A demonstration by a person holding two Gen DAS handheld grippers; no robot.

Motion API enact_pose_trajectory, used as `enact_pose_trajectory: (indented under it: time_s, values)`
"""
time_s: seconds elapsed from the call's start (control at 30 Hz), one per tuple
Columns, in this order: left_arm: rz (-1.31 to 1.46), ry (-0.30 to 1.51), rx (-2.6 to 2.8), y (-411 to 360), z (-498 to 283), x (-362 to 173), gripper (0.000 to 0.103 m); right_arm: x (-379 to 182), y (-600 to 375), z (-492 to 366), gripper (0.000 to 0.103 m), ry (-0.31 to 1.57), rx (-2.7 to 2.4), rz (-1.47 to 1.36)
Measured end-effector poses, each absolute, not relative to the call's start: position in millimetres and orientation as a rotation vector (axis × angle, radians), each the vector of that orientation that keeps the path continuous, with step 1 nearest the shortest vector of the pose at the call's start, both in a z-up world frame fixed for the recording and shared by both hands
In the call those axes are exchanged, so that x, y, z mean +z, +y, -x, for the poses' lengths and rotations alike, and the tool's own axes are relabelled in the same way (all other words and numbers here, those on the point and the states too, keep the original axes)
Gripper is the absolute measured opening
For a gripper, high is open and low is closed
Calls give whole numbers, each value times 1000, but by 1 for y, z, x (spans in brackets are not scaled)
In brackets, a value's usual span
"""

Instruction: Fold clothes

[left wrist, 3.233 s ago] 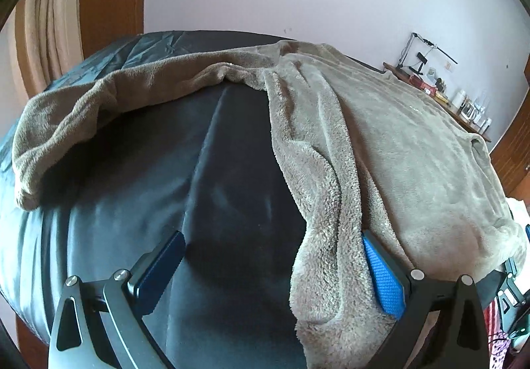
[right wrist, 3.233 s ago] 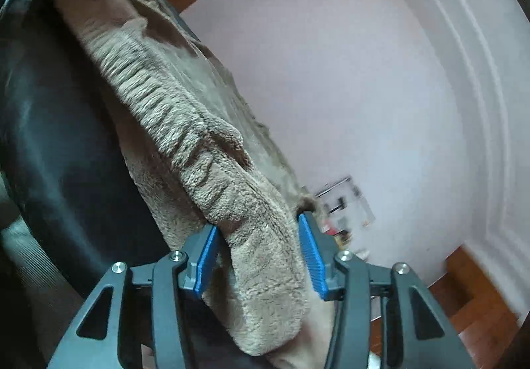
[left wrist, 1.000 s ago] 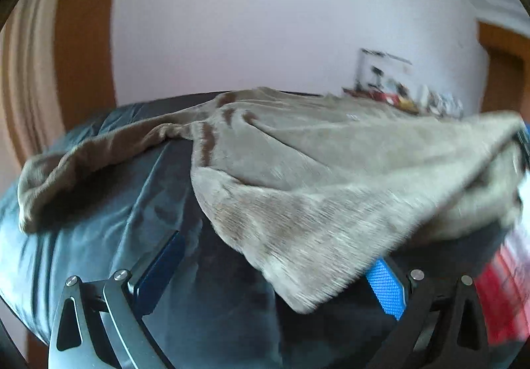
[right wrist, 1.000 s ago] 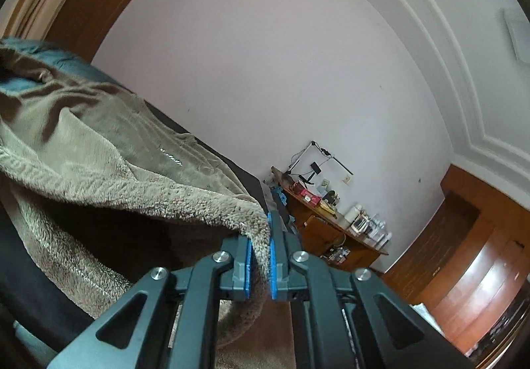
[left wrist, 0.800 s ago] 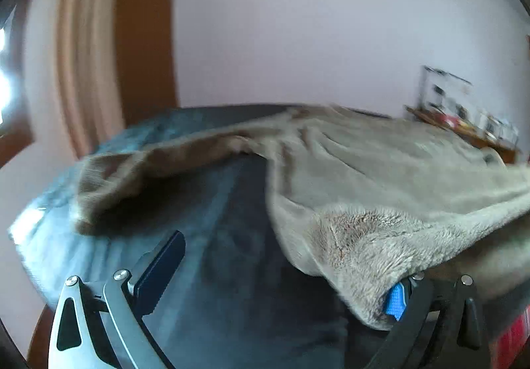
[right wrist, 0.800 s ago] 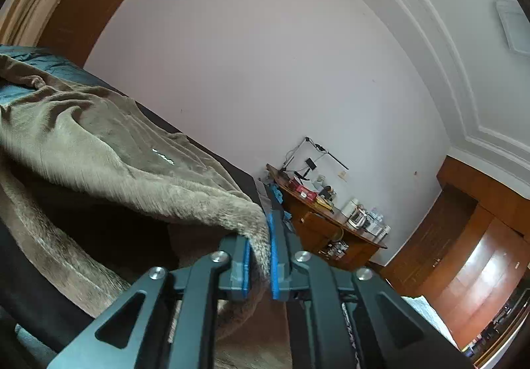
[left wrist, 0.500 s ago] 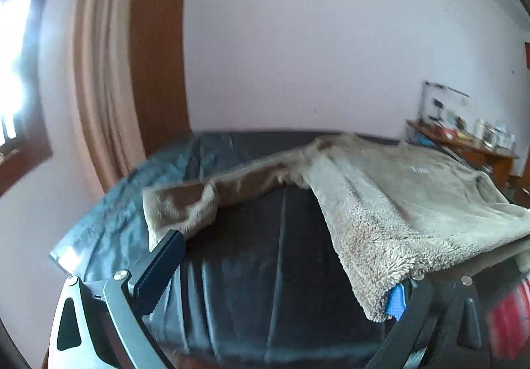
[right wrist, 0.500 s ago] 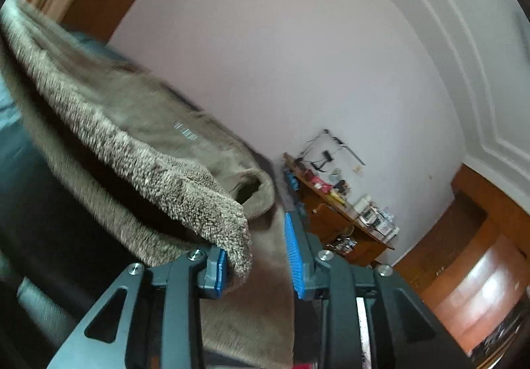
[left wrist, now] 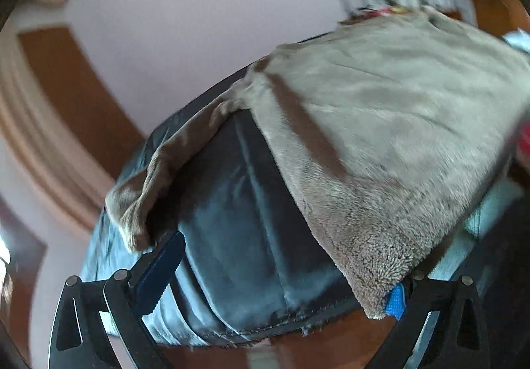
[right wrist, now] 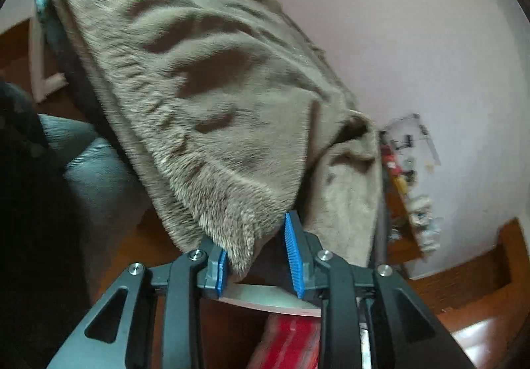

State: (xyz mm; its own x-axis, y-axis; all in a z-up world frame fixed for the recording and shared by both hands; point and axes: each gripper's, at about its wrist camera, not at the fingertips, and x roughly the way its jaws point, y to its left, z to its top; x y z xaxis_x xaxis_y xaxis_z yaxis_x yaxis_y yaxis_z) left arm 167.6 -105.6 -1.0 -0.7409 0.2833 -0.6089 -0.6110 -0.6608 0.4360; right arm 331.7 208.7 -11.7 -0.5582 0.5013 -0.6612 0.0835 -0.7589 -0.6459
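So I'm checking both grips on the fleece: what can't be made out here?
- Left wrist view: the fleece garment drapes over the left gripper's right pad, hiding contact.
- Right wrist view: the hem covers the right gripper's left pad.
- Desk clutter: blurred.

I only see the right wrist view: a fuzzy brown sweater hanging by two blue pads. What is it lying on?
Observer: The sweater is spread over a dark blue bed cover.
Visitor: Are its sleeves tucked in?
Observer: One sleeve lies stretched out sideways across the bed cover, unfolded.
Visitor: And the left hand-held gripper?
Observer: It stands wide open, with the sweater's near corner draped over one blue pad.
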Motion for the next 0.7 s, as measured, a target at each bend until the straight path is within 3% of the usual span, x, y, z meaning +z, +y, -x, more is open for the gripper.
enact_pose_trajectory:
  time_s: [0.17,0.27,0.37,0.7]
  values:
    - [664,878,2298,-113,-170,-2,103,-5,216,-342,34,-845,2536,1386]
    - [660,867,2253,-118,-168,2,103,7,227,-350,45,-717,2647,1372]
    - [648,826,2197,-125,-167,12,103,22,240,-357,47,-562,2743,1332]
    - [562,641,2165,-133,-168,64,103,79,297,-327,57,56,3001,885]
